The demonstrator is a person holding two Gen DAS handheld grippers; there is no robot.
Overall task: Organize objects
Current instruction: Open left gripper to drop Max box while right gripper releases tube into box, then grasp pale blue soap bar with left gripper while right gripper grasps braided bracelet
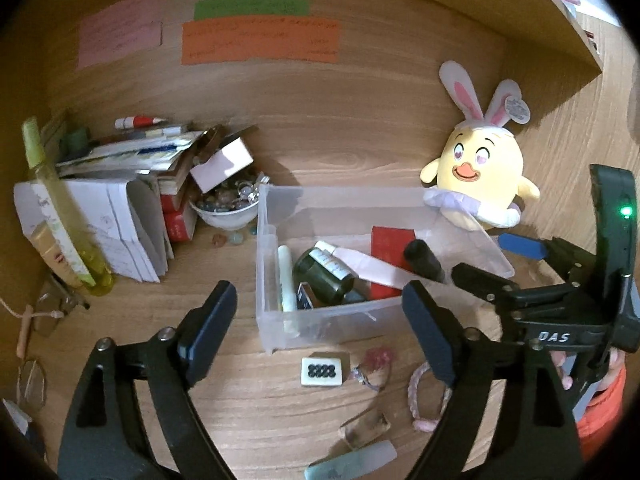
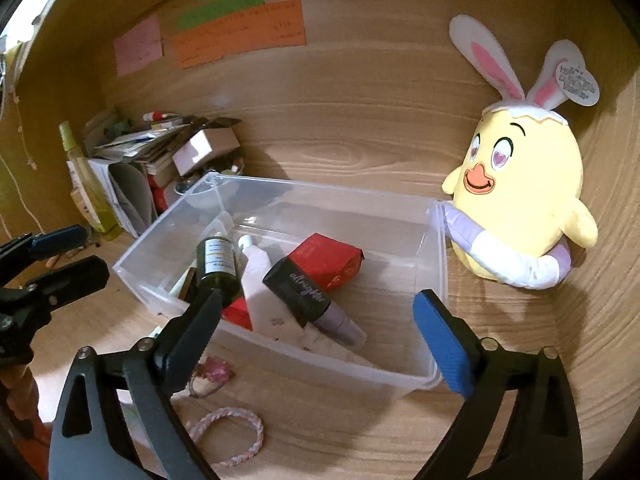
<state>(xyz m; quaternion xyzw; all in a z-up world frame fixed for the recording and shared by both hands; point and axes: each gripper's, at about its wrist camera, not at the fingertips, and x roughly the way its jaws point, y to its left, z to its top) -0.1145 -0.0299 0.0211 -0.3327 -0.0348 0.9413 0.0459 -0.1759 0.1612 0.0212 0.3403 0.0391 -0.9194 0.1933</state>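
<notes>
Both my left gripper [image 1: 320, 320] and right gripper [image 2: 324, 328] are spread wide and empty over the clear bin [image 2: 434, 280], so I reckon next up is grabbing the mahjong tile [image 1: 323, 371] off the desk.

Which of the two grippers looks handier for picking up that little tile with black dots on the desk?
Probably the left gripper. It is open, and the tile lies between its fingers, just before the clear bin. The right gripper's view doesn't show the tile.

One clear bin [image 2: 434, 264], one plush chick [image 2: 524, 200], one mahjong tile [image 1: 322, 372]. Three notes on back wall: pink [image 1: 118, 38], green [image 1: 252, 7], orange [image 1: 260, 41]. One braided bracelet [image 2: 234, 434], approx.
</notes>
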